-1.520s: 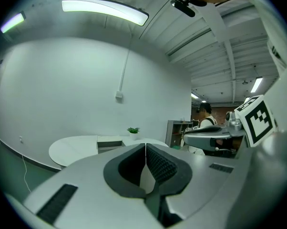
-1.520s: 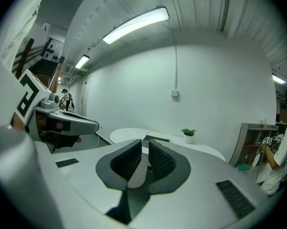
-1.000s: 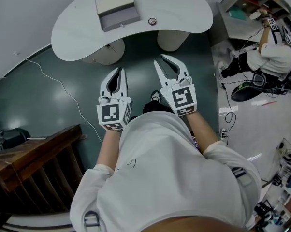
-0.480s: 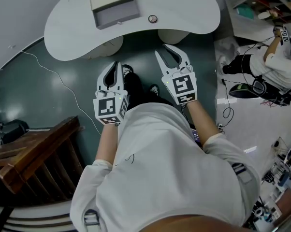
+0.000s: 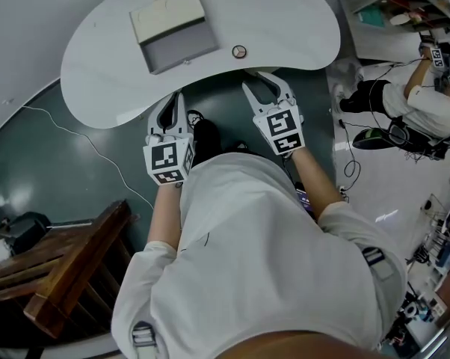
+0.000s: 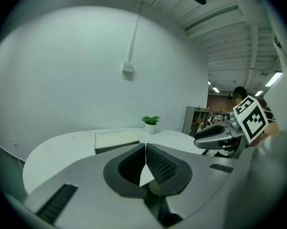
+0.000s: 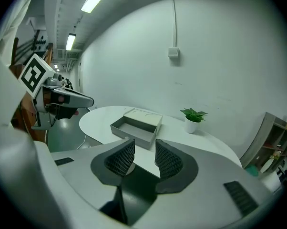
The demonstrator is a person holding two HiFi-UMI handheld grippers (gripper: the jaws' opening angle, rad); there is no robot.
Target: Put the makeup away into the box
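As I judge it, the step in hand is the reach toward the makeup, and neither gripper is over the surface [image 5: 98,66] yet. The box [image 5: 173,28] lies open there, its pale lid at the far side. The only makeup I can make out is a small round makeup piece [image 5: 240,51] to the right of the box, near its front corner but apart from it. The right gripper is nearer, so it should take the piece. It should come in over the front edge, lower one jaw on each side, and open wide enough to clear the rim. It should then close gently, since a low round thing slips easily, and carry the piece left into the open tray, not onto the lid. The left gripper [image 5: 178,97], in front of the box and short of the surface's edge, has its jaws together with nothing between them. The right gripper [image 5: 264,87], in front of the box and to its right, has jaws that have just been opening. They stand partway apart, empty and touching nothing.
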